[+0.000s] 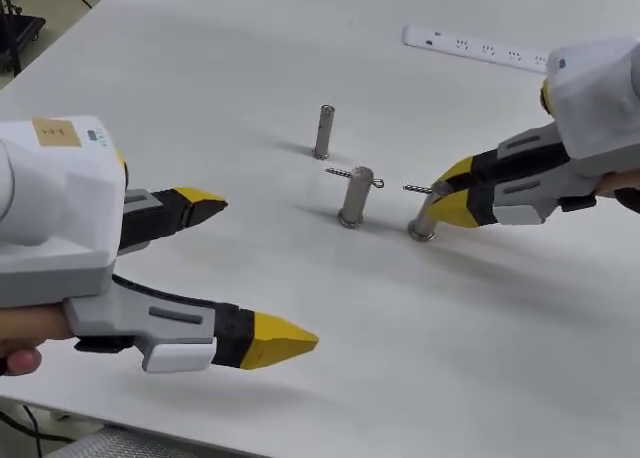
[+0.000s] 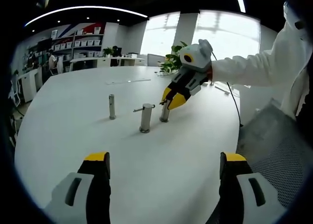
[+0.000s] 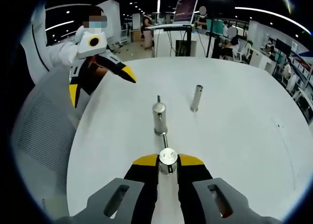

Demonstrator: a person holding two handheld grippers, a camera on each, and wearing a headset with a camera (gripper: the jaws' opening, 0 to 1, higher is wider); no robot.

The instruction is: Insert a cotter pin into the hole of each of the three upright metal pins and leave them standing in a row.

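- The right gripper (image 1: 441, 200) has its fingers clamped on the end metal pin (image 3: 167, 158), cotter pin (image 1: 418, 189) through it.
- The left gripper (image 1: 262, 270) hovers over the tabletop (image 1: 200, 88), fingers apart.

Head view looks down; opposing gripper views share the middle pin (image 1: 353, 198).

White table (image 1: 450, 358), power strip (image 1: 475, 48), mesh chair (image 3: 44, 136)
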